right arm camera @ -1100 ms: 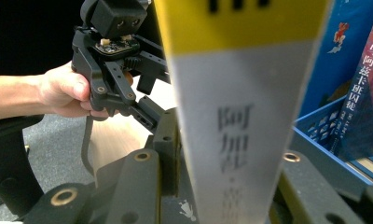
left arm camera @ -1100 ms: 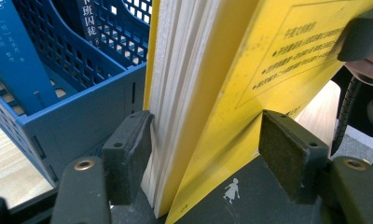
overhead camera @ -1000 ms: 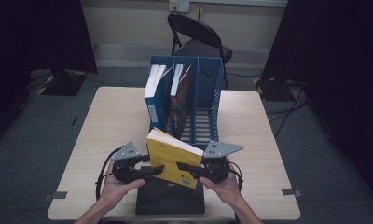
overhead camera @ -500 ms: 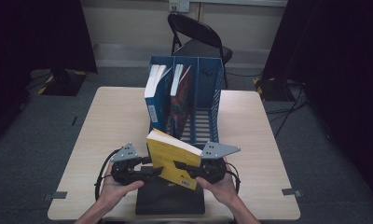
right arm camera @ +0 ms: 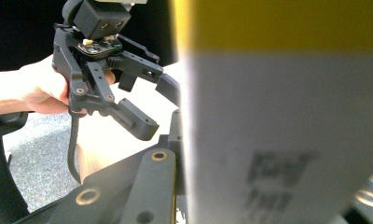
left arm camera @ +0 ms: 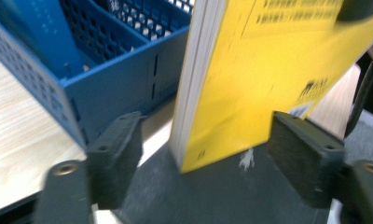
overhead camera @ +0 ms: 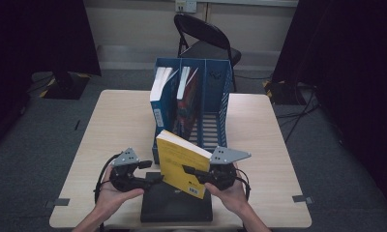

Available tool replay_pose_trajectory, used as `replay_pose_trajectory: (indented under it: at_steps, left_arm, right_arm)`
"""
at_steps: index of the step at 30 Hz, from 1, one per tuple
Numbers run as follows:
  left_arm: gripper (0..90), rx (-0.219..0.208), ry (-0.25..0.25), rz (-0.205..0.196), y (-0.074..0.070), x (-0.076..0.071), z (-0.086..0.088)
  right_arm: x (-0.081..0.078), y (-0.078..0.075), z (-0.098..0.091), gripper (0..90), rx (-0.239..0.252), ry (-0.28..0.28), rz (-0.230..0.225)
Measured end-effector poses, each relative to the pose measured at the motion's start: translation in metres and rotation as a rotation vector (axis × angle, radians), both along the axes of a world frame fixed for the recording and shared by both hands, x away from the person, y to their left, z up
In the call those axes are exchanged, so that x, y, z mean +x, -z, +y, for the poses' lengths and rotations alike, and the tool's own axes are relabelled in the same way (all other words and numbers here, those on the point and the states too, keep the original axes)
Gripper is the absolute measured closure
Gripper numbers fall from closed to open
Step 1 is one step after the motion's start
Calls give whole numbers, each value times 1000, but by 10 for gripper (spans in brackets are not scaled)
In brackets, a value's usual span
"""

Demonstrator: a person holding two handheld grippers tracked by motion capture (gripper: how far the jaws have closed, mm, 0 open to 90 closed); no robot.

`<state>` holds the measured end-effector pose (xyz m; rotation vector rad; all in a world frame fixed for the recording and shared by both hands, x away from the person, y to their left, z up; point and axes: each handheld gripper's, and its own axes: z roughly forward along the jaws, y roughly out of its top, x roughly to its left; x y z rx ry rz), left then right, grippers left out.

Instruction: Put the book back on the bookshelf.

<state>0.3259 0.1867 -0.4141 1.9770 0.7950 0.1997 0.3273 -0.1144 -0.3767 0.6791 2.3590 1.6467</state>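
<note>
While the yellow book (overhead camera: 184, 163) stands tilted at the lower centre of the high view, its bottom corner resting on a dark pad (overhead camera: 177, 205) on the counter (overhead camera: 114, 121), we hold it with the right tongs (overhead camera: 194, 175), which are clamped narrow on its lower right part. The left tongs (overhead camera: 150, 178) have just been opening; in the left gripper view their pads stand wide on either side of the book's lower corner (left arm camera: 231, 93) without pressing it. The book's long axis runs from lower right up to upper left, leaning toward the blue file rack (overhead camera: 215, 104) just behind it. Two books (overhead camera: 174, 96) already fill the rack's left slots, while the right-hand slot is free. We judge the right hand must carry the book up and back into that slot.
</note>
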Motion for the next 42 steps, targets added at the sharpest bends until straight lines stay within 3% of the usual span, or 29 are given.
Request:
replay_pose_trajectory:
  at_steps: [2, 3, 7, 8, 10, 12, 17, 19, 22, 26, 30, 32, 42]
  left_arm:
    - [236, 15, -6, -27, 3, -5, 6]
    - [225, -4, -14, -4, 6, -6, 10]
    - [194, 14, -52, 22, 13, -4, 20]
    - [208, -9, -39, 29, 15, -3, 24]
    - [185, -10, -14, 23, 17, -2, 27]
    - [193, -13, -43, 15, 18, -2, 32]
    - [193, 24, -160, 17, 23, 1, 39]
    - [155, 29, -242, 54, 29, 3, 42]
    - [170, 38, -285, 27, 30, 3, 44]
    - [162, 40, -291, 19, 31, 4, 45]
    - [164, 75, -291, 9, 33, 4, 43]
    - [174, 71, -280, 23, 35, 4, 43]
    - [156, 83, -260, 6, 33, 3, 42]
  right_arm:
    - [0, 0, -2, 756, 2, 4, 3]
    - [0, 0, -3, 756, 4, 5, 7]
    - [0, 0, -8, 756, 10, 12, 16]
    - [0, 0, -9, 756, 7, 17, 16]
    - [-1, -1, -10, 757, 7, 24, 21]
    - [-1, -1, -12, 756, 7, 24, 21]
    - [-1, -3, -15, 757, 2, 34, 23]
    - [-1, -3, -18, 757, 4, 41, 18]
    - [-1, -5, -21, 757, 1, 57, 15]
    - [-1, -7, -28, 757, 6, 75, 18]
    - [0, -10, -32, 757, 8, 92, 16]
    - [0, -12, -34, 757, 11, 97, 12]
    - [4, -24, -43, 757, 21, 129, -11]
